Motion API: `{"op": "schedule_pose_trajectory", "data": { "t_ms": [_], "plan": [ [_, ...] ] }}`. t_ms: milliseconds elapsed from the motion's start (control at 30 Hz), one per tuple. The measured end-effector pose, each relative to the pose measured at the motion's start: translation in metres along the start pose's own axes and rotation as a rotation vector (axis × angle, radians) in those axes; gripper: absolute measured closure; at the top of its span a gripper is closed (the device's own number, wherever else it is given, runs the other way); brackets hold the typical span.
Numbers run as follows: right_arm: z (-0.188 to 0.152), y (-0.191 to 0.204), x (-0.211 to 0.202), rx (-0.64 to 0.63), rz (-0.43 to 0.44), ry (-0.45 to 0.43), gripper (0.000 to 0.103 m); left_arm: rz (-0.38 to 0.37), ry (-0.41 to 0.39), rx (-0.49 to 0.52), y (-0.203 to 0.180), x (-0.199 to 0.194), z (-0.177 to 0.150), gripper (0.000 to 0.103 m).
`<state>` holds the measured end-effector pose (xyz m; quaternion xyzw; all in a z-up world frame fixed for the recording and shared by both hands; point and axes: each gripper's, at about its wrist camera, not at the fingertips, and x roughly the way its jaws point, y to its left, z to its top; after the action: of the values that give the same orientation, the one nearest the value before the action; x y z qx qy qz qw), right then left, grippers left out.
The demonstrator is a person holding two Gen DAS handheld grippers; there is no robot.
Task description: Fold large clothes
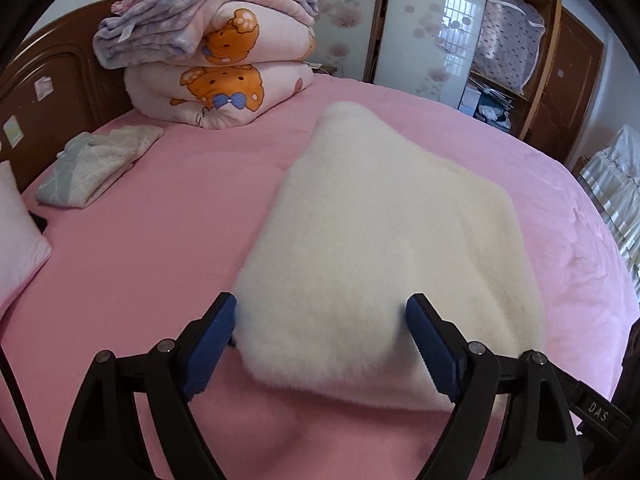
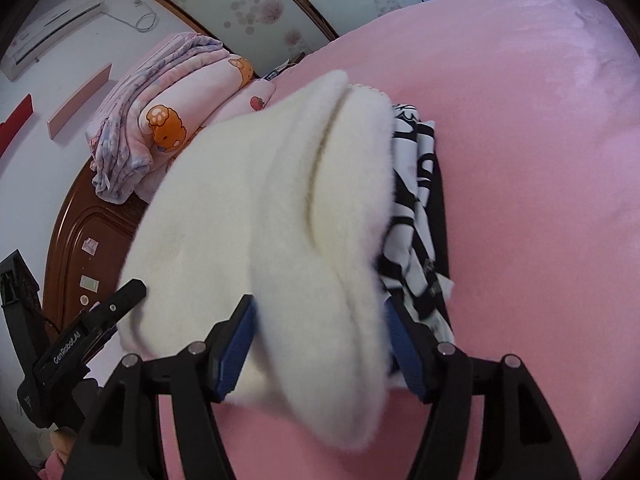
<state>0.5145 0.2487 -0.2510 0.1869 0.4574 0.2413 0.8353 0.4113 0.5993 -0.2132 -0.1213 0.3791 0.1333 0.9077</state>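
The fluffy cream garment (image 1: 384, 248) is lying folded up in the middle of the pink bed (image 1: 152, 248), and in the right wrist view it's sitting on top of a black-and-white patterned piece (image 2: 416, 216). The left gripper (image 1: 320, 344) is spread wide over its near edge with the pads not squeezing anything. The right gripper (image 2: 320, 344) is also open around the near end of the fluff. Far left there's a stack of folded quilts (image 1: 216, 60) by the wooden headboard (image 1: 60, 80).
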Motion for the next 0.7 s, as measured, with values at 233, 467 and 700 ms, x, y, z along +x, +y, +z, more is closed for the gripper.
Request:
{"op": "schedule_pose_trajectory", "data": {
  "t_ms": [233, 467, 700],
  "plan": [
    [-0.044, -0.013, -0.064, -0.093, -0.068, 0.014, 0.039, 0.088, 0.079, -0.025, -0.040, -0.043, -0.063, 0.018],
    [-0.084, -0.059, -0.128, -0.101, -0.177, 0.079, 0.039, 0.089, 0.219, -0.088, -0.102, -0.085, -0.145, 0.018],
    [-0.129, -0.141, -0.227, -0.007, -0.322, 0.143, 0.038, 0.030, 0.329, -0.043, -0.183, -0.142, -0.224, 0.018]
  ]
}}
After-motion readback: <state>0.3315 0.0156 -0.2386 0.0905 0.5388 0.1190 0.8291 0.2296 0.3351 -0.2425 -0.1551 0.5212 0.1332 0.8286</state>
